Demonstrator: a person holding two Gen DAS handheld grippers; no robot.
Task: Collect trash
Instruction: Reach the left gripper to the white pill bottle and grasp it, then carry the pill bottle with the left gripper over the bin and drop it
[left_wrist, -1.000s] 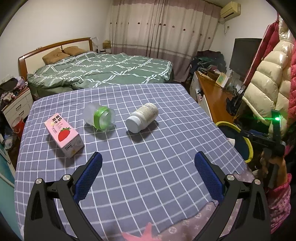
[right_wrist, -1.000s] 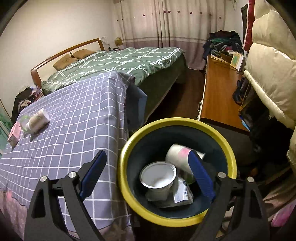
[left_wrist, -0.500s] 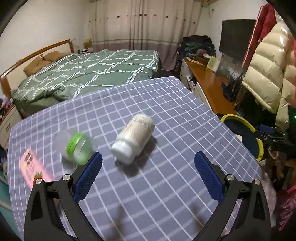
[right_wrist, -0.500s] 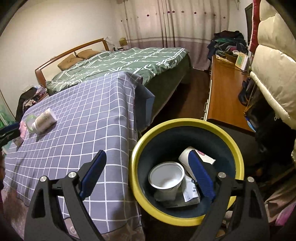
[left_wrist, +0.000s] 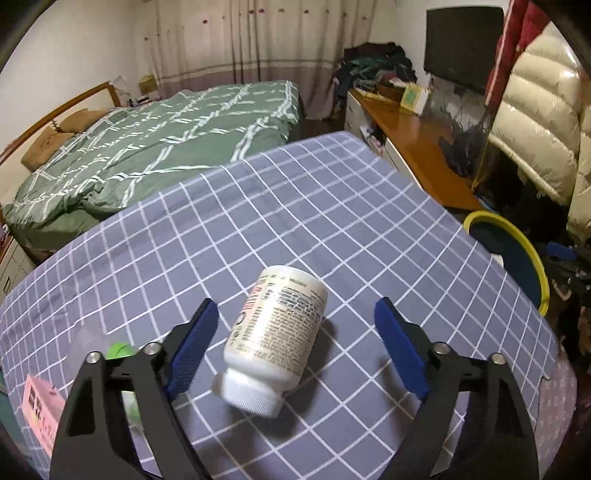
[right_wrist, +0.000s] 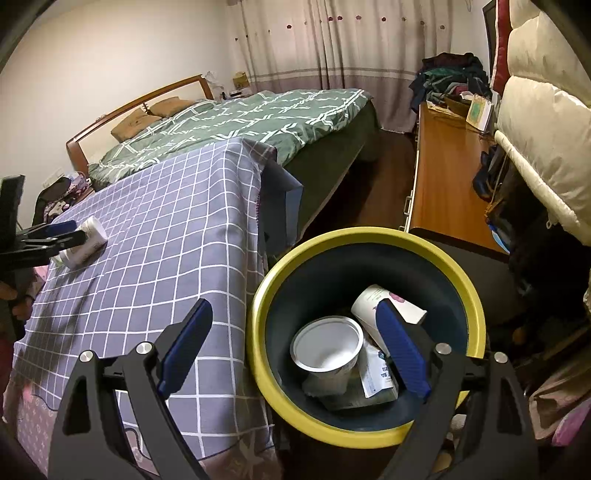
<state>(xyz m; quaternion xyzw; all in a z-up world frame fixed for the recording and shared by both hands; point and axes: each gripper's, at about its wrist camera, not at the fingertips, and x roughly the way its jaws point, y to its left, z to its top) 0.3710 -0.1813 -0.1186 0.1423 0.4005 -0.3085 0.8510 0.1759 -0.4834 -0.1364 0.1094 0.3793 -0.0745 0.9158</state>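
Note:
A white pill bottle (left_wrist: 275, 336) lies on its side on the checked tablecloth (left_wrist: 332, 221), cap toward me. My left gripper (left_wrist: 295, 332) straddles it with its jaws closing; both blue pads stand clear of the bottle. Behind the left finger show a clear cup with a green lid (left_wrist: 119, 350) and a pink milk carton (left_wrist: 38, 411). The right wrist view shows the same bottle (right_wrist: 86, 242) and left gripper (right_wrist: 55, 232) far left. My right gripper (right_wrist: 291, 345) hangs open over the yellow-rimmed bin (right_wrist: 364, 236), which holds a white cup (right_wrist: 327, 347) and cartons.
A green bed (left_wrist: 166, 147) lies beyond the table. A wooden desk (left_wrist: 413, 147) runs along the right, with puffy jackets (left_wrist: 535, 136) hanging beside it. The bin (left_wrist: 517, 251) stands off the table's right edge.
The left gripper has moved forward and down over the table until the white bottle lies between its fingers, and its jaws have narrowed. The right gripper stays over the bin.

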